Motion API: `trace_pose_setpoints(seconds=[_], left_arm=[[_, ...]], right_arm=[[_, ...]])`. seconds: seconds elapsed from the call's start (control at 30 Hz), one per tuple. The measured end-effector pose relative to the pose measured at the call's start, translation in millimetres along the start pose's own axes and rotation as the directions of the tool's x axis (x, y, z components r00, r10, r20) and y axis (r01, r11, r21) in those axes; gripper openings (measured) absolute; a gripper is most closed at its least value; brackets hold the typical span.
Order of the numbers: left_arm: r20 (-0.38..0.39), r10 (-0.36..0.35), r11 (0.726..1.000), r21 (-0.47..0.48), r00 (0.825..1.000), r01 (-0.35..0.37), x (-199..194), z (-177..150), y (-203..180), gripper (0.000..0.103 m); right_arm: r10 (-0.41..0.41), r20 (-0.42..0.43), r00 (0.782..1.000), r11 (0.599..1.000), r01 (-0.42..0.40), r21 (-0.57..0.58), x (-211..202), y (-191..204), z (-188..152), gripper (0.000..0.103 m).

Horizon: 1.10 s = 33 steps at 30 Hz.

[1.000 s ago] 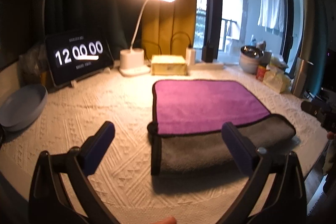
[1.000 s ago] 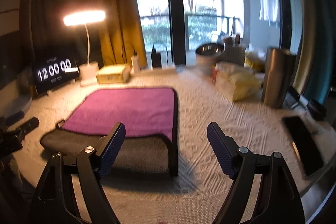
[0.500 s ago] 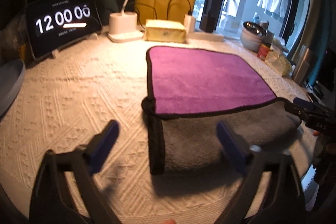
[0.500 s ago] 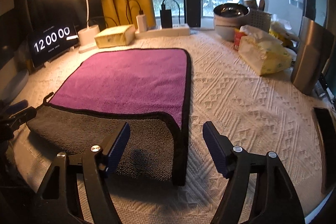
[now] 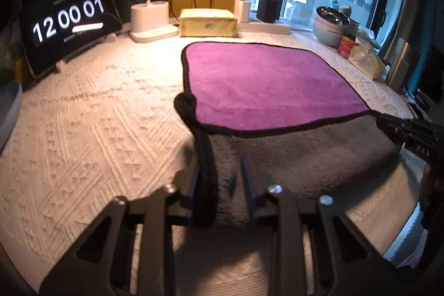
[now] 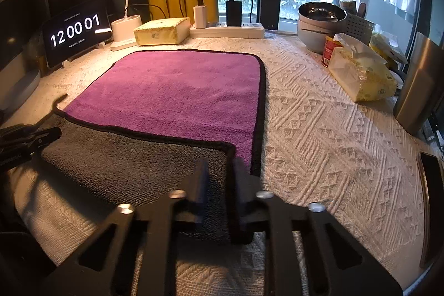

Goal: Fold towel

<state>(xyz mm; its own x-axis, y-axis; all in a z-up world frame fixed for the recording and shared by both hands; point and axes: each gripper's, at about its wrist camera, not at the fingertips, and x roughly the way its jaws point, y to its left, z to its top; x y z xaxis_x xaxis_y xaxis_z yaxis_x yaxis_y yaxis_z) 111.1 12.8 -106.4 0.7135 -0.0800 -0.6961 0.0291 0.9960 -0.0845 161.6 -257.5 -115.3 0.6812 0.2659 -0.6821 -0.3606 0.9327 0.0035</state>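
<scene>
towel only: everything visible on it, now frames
The purple-and-grey plush towel with black edging lies on the white textured tablecloth, purple face up. Its near strip is turned over, grey underside showing. The left gripper has closed on the near-left corner and the right gripper on the near-right one; both corners sit between the fingers. A small black loop sticks out at the left edge. The far edge lies flat, apart from the yellow tissue box.
</scene>
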Motion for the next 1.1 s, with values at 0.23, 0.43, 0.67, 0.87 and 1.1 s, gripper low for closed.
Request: trace_pose_setpoints(seconds=[0.23, 0.43, 0.67, 0.87, 1.1], left_arm=[[0.088, 0.054, 0.996, 0.071, 0.995, -0.060, -14.5, -1.9, -6.9, 0.023], [0.147, 0.085, 0.990, 0.099, 0.985, -0.101, -23.5, -1.1, -10.9, 0.022], [0.172, 0.109, 0.976, 0.168, 0.979, -0.139, -24.3, -5.5, -22.7, 0.023], [0.079, 0.110, 0.978, 0.169, 0.991, -0.122, -6.9, -6.2, -18.9, 0.023], [0.016, 0.051, 0.994, 0.099, 0.999, -0.052, -0.9, -5.6, -6.2, 0.018]], right_arm=[[0.008, 0.039, 0.999, 1.000, -0.009, 0.011, -8.0, -2.2, -0.6, 0.006], [0.019, 0.081, 0.997, 1.000, -0.020, 0.016, -19.3, -3.4, 1.6, 0.005], [0.035, 0.116, 0.993, 0.999, -0.034, -0.013, -31.4, 3.1, 3.9, 0.005], [0.040, 0.076, 0.996, 0.999, -0.040, -0.004, -20.0, 1.9, -0.3, 0.005], [0.041, -0.013, 0.999, 0.999, -0.041, 0.036, -0.3, -6.8, -1.7, 0.013]])
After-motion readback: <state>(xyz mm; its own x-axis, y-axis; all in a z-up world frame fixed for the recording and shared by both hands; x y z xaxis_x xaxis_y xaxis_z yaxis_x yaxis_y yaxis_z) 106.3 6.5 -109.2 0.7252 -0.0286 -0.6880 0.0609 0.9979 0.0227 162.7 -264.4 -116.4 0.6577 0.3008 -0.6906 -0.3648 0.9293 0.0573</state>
